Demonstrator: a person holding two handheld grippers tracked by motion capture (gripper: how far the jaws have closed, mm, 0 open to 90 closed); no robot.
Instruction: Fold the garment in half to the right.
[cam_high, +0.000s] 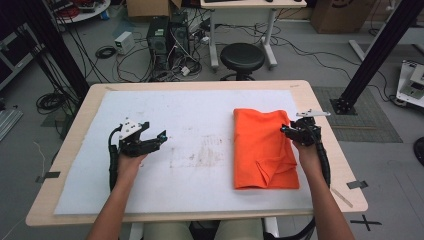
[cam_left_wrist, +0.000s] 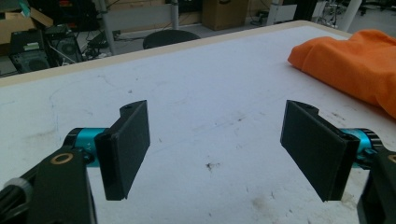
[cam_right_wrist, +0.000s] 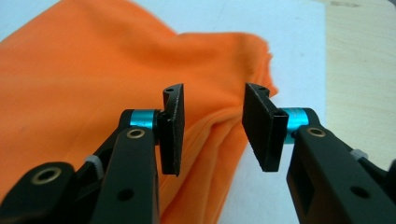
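Note:
An orange cloth (cam_high: 265, 147) lies folded into a rectangle on the right half of the white mat (cam_high: 200, 110). My right gripper (cam_high: 287, 130) sits at the cloth's right edge near its far corner. In the right gripper view, my right gripper (cam_right_wrist: 212, 126) stands open with a moderate gap, and the folded edge of the cloth (cam_right_wrist: 93, 70) runs beneath that gap without the pads pressing it. My left gripper (cam_high: 159, 139) rests over the bare mat at the left, well apart from the cloth. In the left gripper view, my left gripper (cam_left_wrist: 215, 140) is wide open and empty, with the cloth (cam_left_wrist: 355, 65) at the far right.
The mat covers most of a wooden table (cam_high: 75, 150). Faint stains mark the mat's middle (cam_high: 205, 155). Beyond the far edge stand a black stool (cam_high: 242, 57), computer towers (cam_high: 167, 35) and loose cables on the floor. Black frame posts (cam_high: 375, 55) rise at both sides.

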